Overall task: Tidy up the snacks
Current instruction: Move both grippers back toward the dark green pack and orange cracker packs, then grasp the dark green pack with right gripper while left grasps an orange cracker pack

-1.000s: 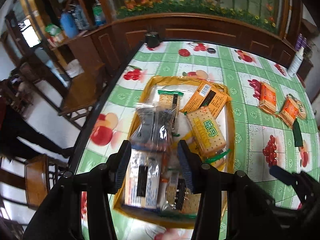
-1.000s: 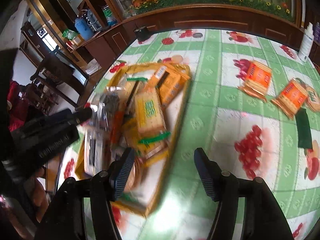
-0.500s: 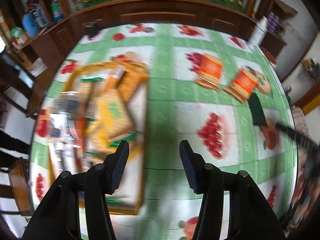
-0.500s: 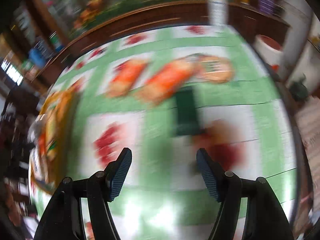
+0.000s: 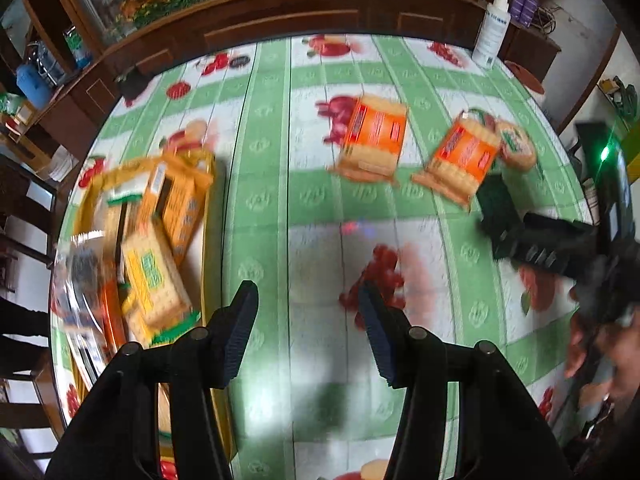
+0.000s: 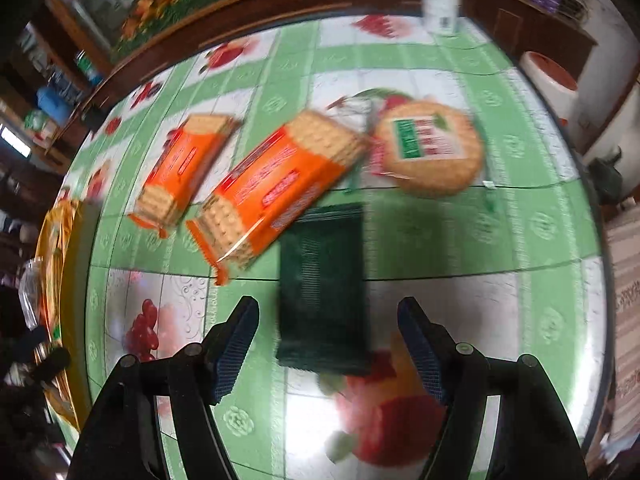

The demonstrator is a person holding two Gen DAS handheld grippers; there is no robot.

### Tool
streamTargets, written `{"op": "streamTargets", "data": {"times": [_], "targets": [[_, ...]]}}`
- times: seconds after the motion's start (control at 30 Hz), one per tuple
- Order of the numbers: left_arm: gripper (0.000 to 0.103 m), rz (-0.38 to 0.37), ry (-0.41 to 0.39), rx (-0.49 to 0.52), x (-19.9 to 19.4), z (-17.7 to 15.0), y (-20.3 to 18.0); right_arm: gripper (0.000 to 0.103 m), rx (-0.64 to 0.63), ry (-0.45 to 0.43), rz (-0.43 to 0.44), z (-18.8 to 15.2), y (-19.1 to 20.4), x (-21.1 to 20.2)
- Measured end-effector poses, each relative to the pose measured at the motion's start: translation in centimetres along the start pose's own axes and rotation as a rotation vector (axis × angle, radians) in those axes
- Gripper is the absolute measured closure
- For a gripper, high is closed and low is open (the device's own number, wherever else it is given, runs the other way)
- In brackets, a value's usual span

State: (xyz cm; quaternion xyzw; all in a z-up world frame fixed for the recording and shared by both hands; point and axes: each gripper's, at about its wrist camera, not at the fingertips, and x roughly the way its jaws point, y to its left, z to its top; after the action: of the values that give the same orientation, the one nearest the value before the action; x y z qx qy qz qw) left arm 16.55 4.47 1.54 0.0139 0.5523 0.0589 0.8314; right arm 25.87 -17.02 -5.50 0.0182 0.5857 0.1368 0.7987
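Observation:
A yellow tray (image 5: 206, 240) at the table's left holds several cracker packs (image 5: 154, 276). Two orange cracker packs (image 5: 374, 140) (image 5: 460, 160), a round biscuit pack (image 5: 516, 144) and a dark green packet (image 5: 494, 200) lie loose on the right. My left gripper (image 5: 308, 304) is open and empty above the table's middle. My right gripper (image 6: 328, 320) is open, with the dark green packet (image 6: 322, 288) lying between and just ahead of its fingers. The orange packs (image 6: 276, 188) (image 6: 184, 168) and the round pack (image 6: 430, 146) lie beyond it.
A white bottle (image 5: 492, 30) stands at the far right edge of the table. A wooden cabinet (image 5: 280, 16) runs behind the table. Chairs stand at the left. The tray's edge (image 6: 52, 232) shows at the far left of the right wrist view.
Both grippers have swung right, away from the tray. The right gripper now hovers over the dark green packet; the left is over the table's middle. Both stay open.

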Motion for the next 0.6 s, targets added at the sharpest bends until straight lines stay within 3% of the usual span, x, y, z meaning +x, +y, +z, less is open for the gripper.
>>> {"op": "streamTargets", "data": {"times": [0.13, 0.23, 0.27, 0.33, 0.4, 0.5, 0.6], "targets": [[0.052, -0.011, -0.014, -0.003, -0.2, 1.6, -0.7, 0.028, -0.074, -0.006, -0.055, 0.1, 1.0, 0.6], [0.052, -0.01, -0.019, 0.011, 0.0, 2.5, -1.6, 0.049, -0.141, 0.003, -0.129, -0.3, 1.5, 0.6], [0.052, -0.004, -0.024, 0.021, 0.1, 2.8, -2.0, 0.056, -0.127, 0.011, -0.118, -0.4, 1.0, 0.4], [0.052, 0.006, -0.034, 0.038, 0.3, 3.4, -2.8, 0.057, -0.083, 0.026, -0.091, -0.6, -0.2, -0.1], [0.052, 0.0, -0.049, 0.059, 0.5, 4.2, -3.9, 0.057, -0.091, 0.03, -0.117, -1.6, -1.2, -0.6], [0.052, -0.052, -0.073, 0.115, 0.9, 6.0, -6.4, 0.057, -0.069, 0.041, -0.094, -3.6, -3.3, -1.8], [0.052, -0.108, -0.056, 0.235, 2.0, 7.9, -10.0, 0.057, -0.081, 0.053, -0.094, -5.8, -4.9, -2.8]]}}
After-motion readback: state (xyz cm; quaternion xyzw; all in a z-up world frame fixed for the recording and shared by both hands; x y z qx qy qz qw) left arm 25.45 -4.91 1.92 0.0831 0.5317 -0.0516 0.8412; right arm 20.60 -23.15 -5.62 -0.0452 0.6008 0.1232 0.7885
